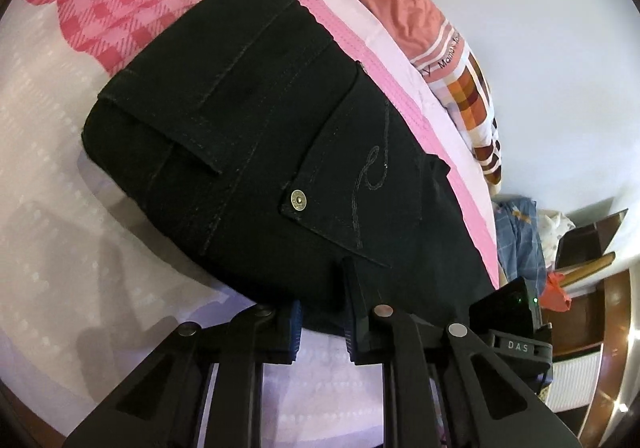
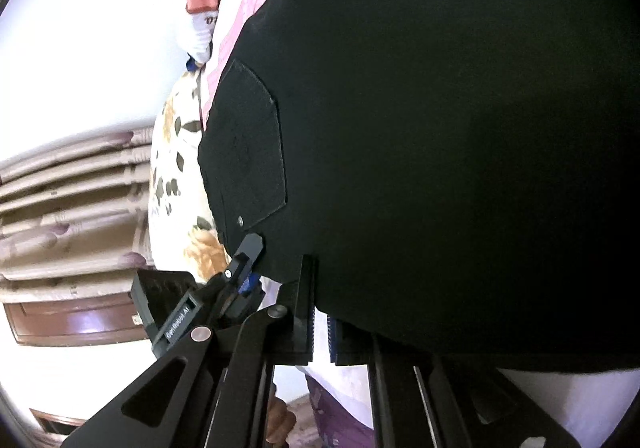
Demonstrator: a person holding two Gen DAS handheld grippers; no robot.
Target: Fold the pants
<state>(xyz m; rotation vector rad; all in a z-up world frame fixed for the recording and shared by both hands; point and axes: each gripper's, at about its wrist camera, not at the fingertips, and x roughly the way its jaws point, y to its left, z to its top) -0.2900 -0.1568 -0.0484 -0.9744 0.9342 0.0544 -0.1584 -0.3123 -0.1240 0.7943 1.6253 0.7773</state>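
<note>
The left gripper (image 1: 322, 322) has its fingers clenched on the near edge of the black pants (image 1: 256, 135): one finger lies on top of the denim and the other below the hem, so cloth is pinched between them. The right gripper (image 2: 320, 312) is likewise clamped on an edge of the same garment, with dark fabric draped over its far finger and filling most of that view.

The pants lie on the pink-and-white bedsheet (image 1: 52, 175), already doubled into a thick bundle. From the left fingers the bundle stretches straight ahead and away, its long axis running from the gripped edge toward the folded hem end at the far left; the back pocket with its metal rivet (image 1: 298, 200) sits just beyond the fingertips.

Both grippers hold the near edge, close beside each other, so the next fold probably means carrying that edge forward along the axis toward the far end.
</note>
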